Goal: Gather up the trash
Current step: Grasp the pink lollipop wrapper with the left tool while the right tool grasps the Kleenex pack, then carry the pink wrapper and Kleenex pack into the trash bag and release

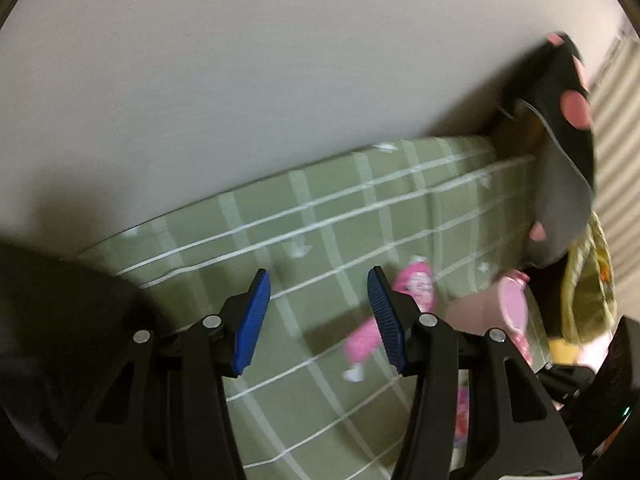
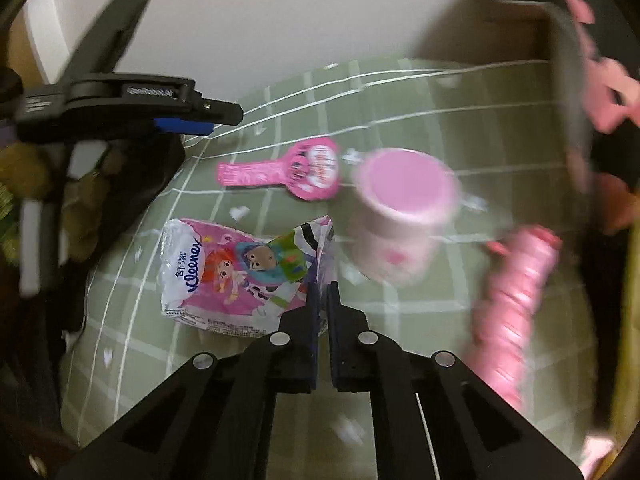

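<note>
On a green checked bedsheet (image 2: 400, 92) lie a Kleenex tissue pack wrapper (image 2: 240, 272), a pink lollipop-shaped wrapper (image 2: 292, 168), a pink cup with a lid (image 2: 404, 208) and a pink tube-shaped wrapper (image 2: 512, 304). My right gripper (image 2: 323, 284) is shut on the right corner of the Kleenex wrapper. My left gripper (image 1: 318, 280) is open and empty above the sheet; it also shows in the right wrist view (image 2: 208, 120) at the upper left. The lollipop wrapper (image 1: 400, 312) and the cup (image 1: 500, 308) show blurred by my left gripper's right finger.
A white wall (image 1: 240, 80) runs behind the bed. A black cushion with pink spots (image 1: 560, 140) stands at the right. A dark bag (image 2: 120, 184) with yellowish contents lies at the left in the right wrist view. A yellow-green bag (image 1: 588, 280) sits at the far right.
</note>
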